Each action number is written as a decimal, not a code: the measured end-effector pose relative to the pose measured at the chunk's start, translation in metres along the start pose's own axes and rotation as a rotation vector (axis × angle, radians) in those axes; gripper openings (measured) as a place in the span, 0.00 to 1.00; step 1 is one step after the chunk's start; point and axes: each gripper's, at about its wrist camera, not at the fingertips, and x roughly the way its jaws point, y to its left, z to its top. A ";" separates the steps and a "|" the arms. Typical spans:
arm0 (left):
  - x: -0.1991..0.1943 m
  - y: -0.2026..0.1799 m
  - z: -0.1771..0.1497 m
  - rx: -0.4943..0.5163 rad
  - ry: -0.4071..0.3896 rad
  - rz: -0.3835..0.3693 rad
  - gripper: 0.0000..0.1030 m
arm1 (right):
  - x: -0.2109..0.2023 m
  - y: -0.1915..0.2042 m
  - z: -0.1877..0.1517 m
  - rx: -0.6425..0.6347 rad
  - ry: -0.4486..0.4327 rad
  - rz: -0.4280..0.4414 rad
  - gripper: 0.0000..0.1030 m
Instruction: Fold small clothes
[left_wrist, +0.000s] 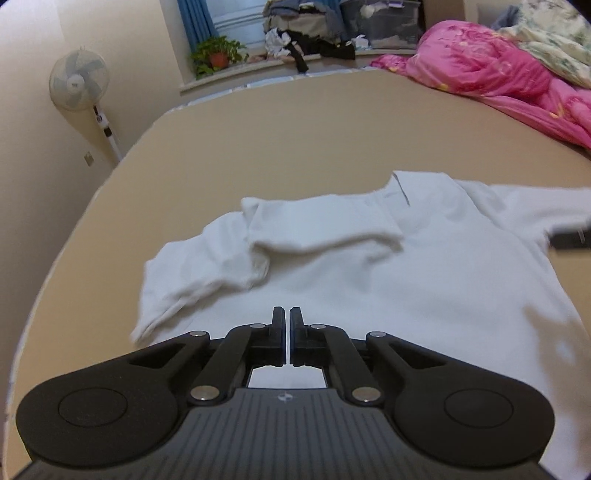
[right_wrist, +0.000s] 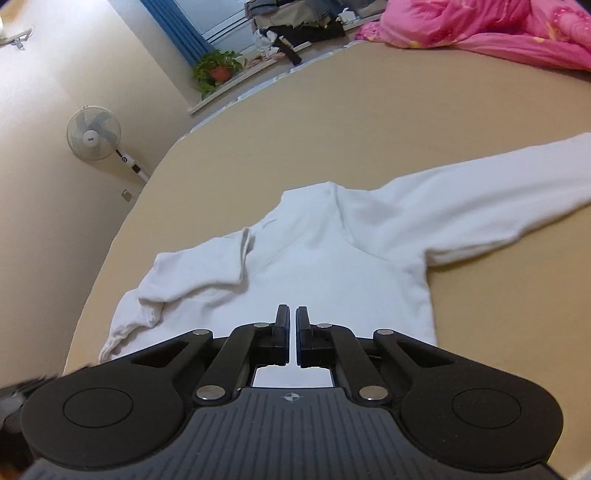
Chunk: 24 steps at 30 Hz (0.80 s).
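One white long-sleeved top (right_wrist: 325, 258) lay flat on the tan bed sheet (right_wrist: 369, 122), left sleeve (left_wrist: 207, 266) folded inward, the other sleeve (right_wrist: 480, 206) stretched out. Left gripper (left_wrist: 287, 314) and right gripper (right_wrist: 292, 314) were over its lower body, jaws nearly closed, holding nothing. Beyond: one pink quilt (left_wrist: 491, 70), one pedestal fan (left_wrist: 79, 83), one potted plant (left_wrist: 218, 55).

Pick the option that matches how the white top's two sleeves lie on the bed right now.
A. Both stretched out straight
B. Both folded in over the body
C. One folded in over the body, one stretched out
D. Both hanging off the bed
C: on the white top, one sleeve is folded over the body, and the other sleeve lies stretched across the bed.
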 end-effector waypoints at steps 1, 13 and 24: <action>0.014 -0.003 0.010 -0.009 0.010 -0.007 0.03 | 0.007 0.001 0.003 -0.016 0.021 -0.008 0.05; 0.142 -0.116 0.059 0.310 0.039 0.050 0.74 | 0.032 -0.001 0.002 0.008 0.172 0.032 0.05; 0.085 0.020 0.106 0.049 -0.096 0.125 0.07 | 0.036 0.000 0.002 0.010 0.197 0.018 0.05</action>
